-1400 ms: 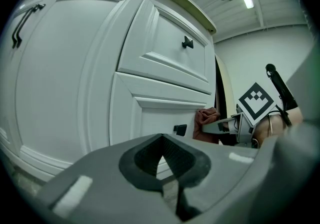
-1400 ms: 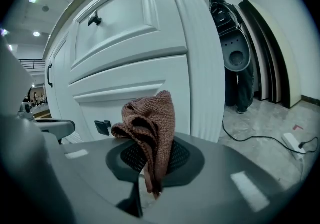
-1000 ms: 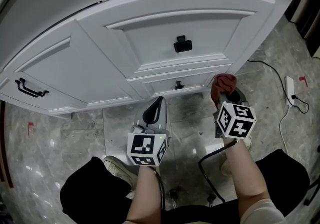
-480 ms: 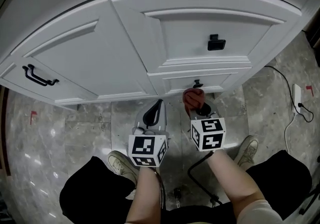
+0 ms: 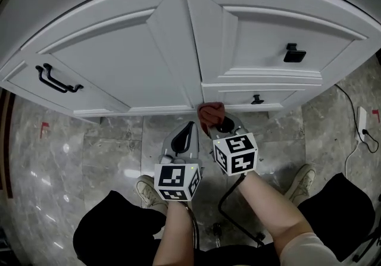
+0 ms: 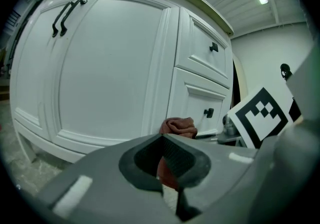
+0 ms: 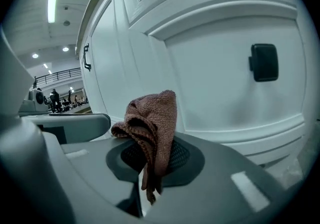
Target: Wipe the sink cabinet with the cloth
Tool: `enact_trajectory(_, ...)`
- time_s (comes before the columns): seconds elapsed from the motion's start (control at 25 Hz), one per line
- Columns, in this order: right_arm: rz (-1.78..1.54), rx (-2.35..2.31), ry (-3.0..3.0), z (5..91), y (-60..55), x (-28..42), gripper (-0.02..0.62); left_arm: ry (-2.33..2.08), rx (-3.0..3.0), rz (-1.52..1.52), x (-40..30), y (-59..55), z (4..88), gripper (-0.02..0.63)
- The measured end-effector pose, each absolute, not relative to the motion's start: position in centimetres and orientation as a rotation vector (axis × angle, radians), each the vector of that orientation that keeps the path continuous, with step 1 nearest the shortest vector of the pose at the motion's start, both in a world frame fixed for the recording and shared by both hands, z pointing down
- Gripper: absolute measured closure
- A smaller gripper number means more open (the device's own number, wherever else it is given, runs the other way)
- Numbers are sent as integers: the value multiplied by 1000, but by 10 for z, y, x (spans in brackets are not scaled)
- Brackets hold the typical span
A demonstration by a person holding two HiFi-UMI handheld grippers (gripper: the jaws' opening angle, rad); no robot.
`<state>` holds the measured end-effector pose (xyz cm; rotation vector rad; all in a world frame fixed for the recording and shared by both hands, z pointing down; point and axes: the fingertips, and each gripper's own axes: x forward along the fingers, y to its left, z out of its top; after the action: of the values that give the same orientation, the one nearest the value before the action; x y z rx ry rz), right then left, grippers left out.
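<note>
We see a white panelled sink cabinet (image 5: 119, 68) standing on a grey marbled stone floor (image 5: 89, 157). Its wide left door carries a long black bar handle (image 5: 56, 78) near the door's upper left corner. To the right are two drawer fronts, the upper with a black square knob (image 5: 294, 53) and the lower with a smaller black knob (image 5: 257, 100). Door and drawers are all closed, so what they hold does not show.

The right gripper (image 7: 150, 168) has its jaws pinching a crumpled reddish-brown knitted cloth (image 7: 150, 118). The cloth bunches up above the dark pads, and a short tail hangs down through the slit between them. In the head view the cloth sits at the cabinet's bottom edge, on the upright strip between the door and the lower drawer, just beside that drawer's lower left corner. Whether it actually presses on the paint we cannot tell.

The left gripper (image 6: 162, 160) is lower and to the left, above the floor just short of the cabinet's bottom edge. Its jaws are drawn together to a narrow slit with nothing held in them; the cloth shows beyond its tips.

A white power strip (image 5: 361, 122) with a black cable lies on the floor near the cabinet's right corner. Two light shoes (image 5: 146, 190) rest on the floor below the grippers.
</note>
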<state>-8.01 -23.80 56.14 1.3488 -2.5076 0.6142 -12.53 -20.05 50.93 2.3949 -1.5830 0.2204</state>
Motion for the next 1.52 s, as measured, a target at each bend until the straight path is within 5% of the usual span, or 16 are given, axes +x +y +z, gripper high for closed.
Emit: enact_trajectory(1.52, 598, 1737, -2196, 564, -242, 155, 518, -1421, 2517, 211, -12, -215, 505, 606)
